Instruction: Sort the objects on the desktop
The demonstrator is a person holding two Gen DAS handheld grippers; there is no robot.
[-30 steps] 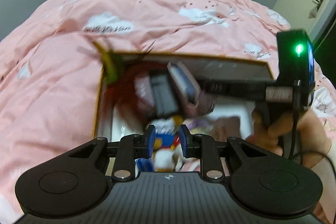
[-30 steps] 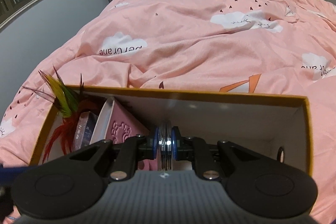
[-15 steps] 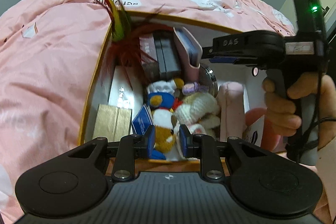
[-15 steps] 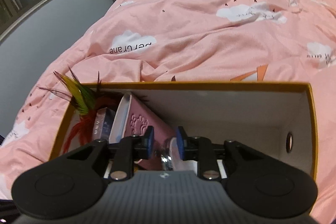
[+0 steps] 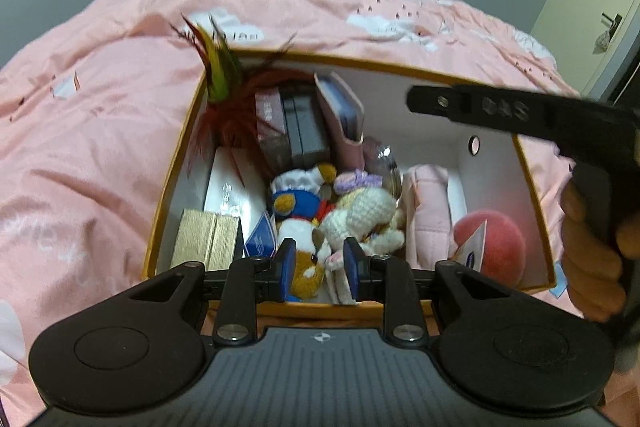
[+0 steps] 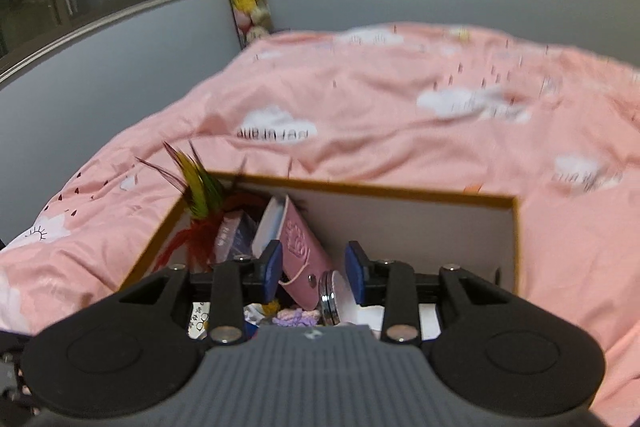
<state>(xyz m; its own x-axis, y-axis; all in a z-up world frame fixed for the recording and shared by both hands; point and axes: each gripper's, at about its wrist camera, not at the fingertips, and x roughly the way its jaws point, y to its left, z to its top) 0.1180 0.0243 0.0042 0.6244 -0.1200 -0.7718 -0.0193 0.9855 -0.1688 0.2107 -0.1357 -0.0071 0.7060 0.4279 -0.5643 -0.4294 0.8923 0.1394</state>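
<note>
Orange-rimmed box (image 5: 532, 187), open, on bedding. Contents: feather toy (image 5: 218, 75) upright in far-left corner; pink case (image 6: 298, 259) leaning; round metal tin (image 6: 330, 297) on edge beside it; 2 plush toys (image 5: 340, 215); peach plush (image 5: 496, 241) near-right.

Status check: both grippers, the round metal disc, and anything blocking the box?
Left gripper opening, empty, over plush toys. Right gripper opening, empty. Round metal disc in the orange-rimmed box, beside pink pouch. No obstruction visible.

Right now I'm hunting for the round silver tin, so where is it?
In the box, the round silver tin stands on edge just right of the pink case, below the right hand-held gripper, whose jaws are opening, not touching it.
</note>
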